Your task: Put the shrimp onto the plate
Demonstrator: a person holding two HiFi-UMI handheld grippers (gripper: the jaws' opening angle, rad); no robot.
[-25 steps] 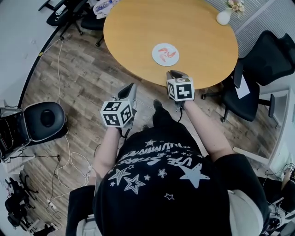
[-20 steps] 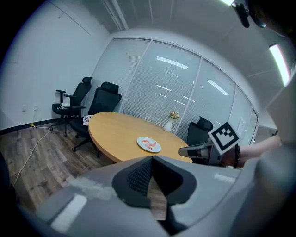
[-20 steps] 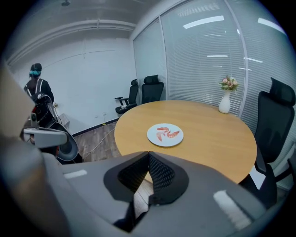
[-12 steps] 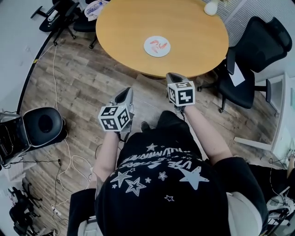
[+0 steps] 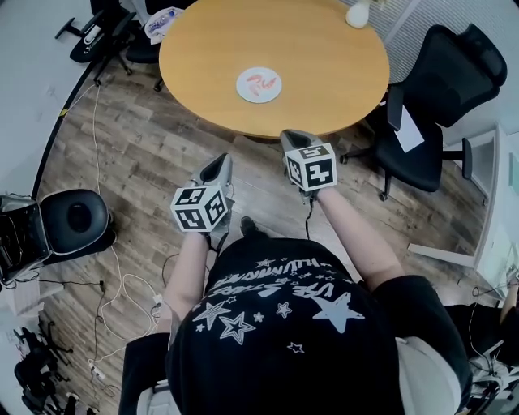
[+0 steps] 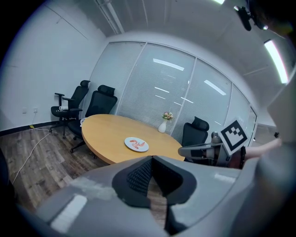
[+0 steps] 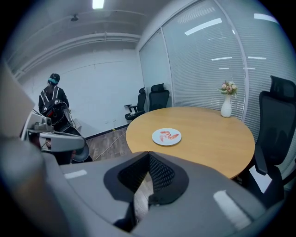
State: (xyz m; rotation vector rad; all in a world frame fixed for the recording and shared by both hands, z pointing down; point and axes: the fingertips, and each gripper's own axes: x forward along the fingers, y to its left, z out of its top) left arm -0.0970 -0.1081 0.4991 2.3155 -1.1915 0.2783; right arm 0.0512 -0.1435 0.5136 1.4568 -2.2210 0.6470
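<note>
Pink shrimp (image 5: 260,84) lie on plate (image 5: 245,79), far from left tongs (image 5: 217,165) and right tongs (image 5: 293,139)

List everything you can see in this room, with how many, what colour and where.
table: one, tan, round, middle of the room
plate: one, white, on the table
shrimp: about three, pink, on the plate
vase: one, white, table's far edge
office chairs: several, black, around the table
cables: few, white, on the floor
left gripper: one, grey, shut, empty
right gripper: one, grey, shut, empty
</note>
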